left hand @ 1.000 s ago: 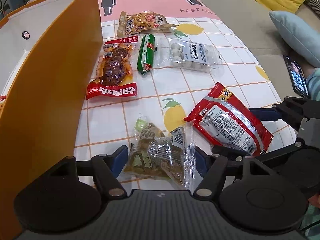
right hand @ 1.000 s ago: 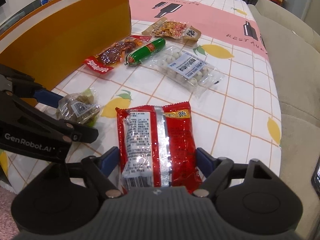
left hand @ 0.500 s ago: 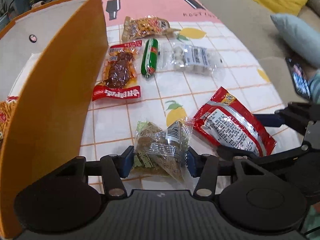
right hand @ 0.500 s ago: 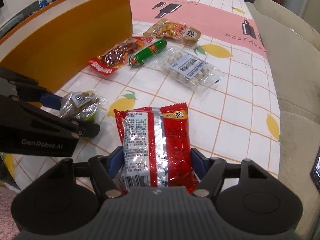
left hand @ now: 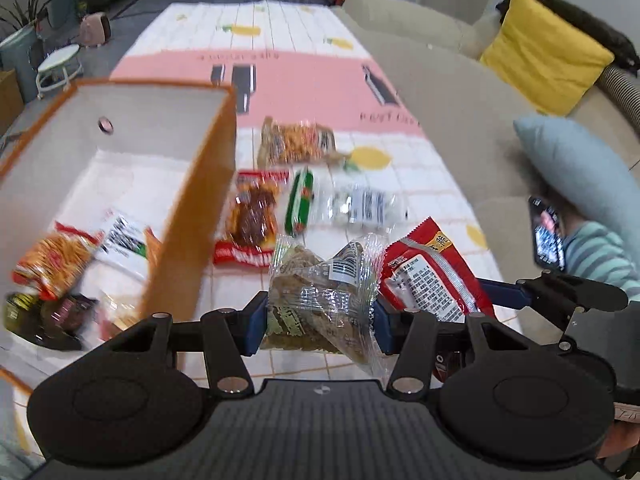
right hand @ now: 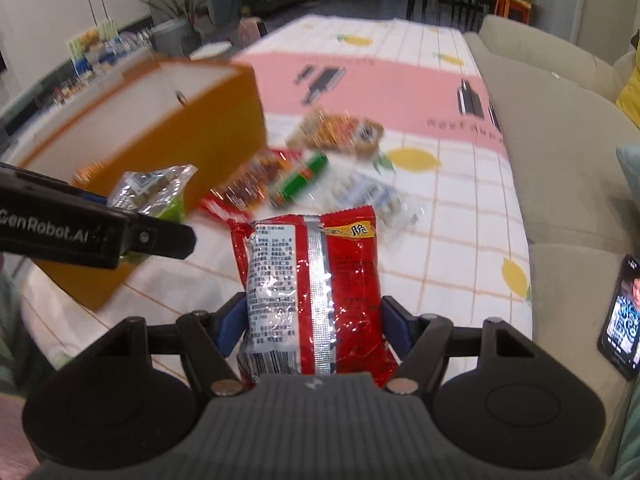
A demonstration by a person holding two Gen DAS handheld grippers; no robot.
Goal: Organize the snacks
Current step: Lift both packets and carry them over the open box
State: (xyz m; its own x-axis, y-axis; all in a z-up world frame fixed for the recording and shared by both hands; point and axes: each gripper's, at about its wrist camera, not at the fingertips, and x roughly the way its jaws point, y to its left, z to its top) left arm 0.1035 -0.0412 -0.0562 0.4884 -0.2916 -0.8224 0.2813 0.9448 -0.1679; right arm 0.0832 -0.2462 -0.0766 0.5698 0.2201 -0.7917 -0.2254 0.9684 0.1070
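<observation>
Once on table, both packets [left hand: 320,296] aloft.

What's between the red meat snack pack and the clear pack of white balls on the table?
The green sausage lies between the red meat snack pack and the clear pack of white balls, clearest in the left wrist view.

Both wrist views close, facing tablecloth [left hand: 420,184]

"GenRobot.AI" on left tongs [right hand: 168,204]
</observation>
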